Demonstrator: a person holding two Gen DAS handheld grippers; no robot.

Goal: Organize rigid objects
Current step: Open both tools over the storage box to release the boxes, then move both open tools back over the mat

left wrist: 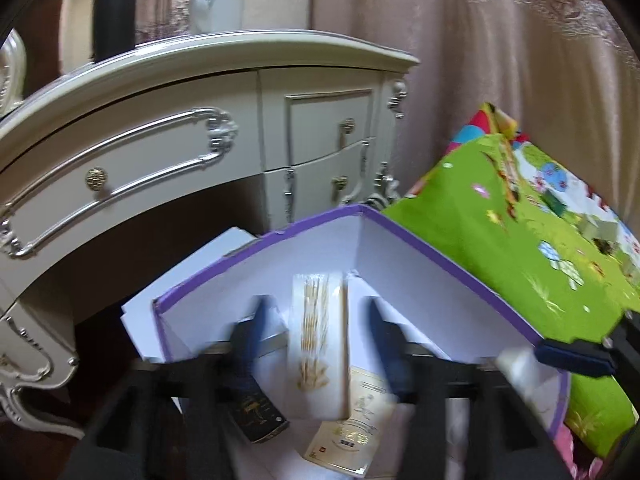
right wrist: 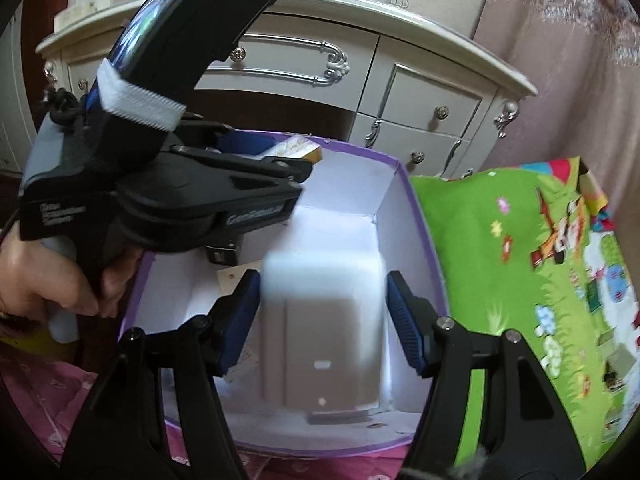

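Note:
A purple-rimmed white box point(left wrist: 452, 264) point(right wrist: 424, 240) stands on a colourful play mat. In the left wrist view my left gripper point(left wrist: 318, 324) is open inside it. A slim white box with a gold pattern point(left wrist: 316, 340) lies between its fingers with a gap on each side. A gold-printed card box point(left wrist: 352, 432) and a dark flat item point(left wrist: 252, 412) lie below. In the right wrist view my right gripper point(right wrist: 324, 312) straddles a blurred white block with a grey face point(right wrist: 324, 332). Its pads stand just off the sides, so it is open. The left gripper point(right wrist: 280, 156) reaches into the box's far corner.
A cream dresser point(left wrist: 168, 152) point(right wrist: 400, 76) with silver trim and a mug point(left wrist: 218, 8) on top stands close behind the box. The green play mat point(left wrist: 520, 248) point(right wrist: 520, 280) lies to the right before a curtain. A hand point(right wrist: 52, 292) holds the left gripper. Pink fabric point(right wrist: 52, 408) lies in front.

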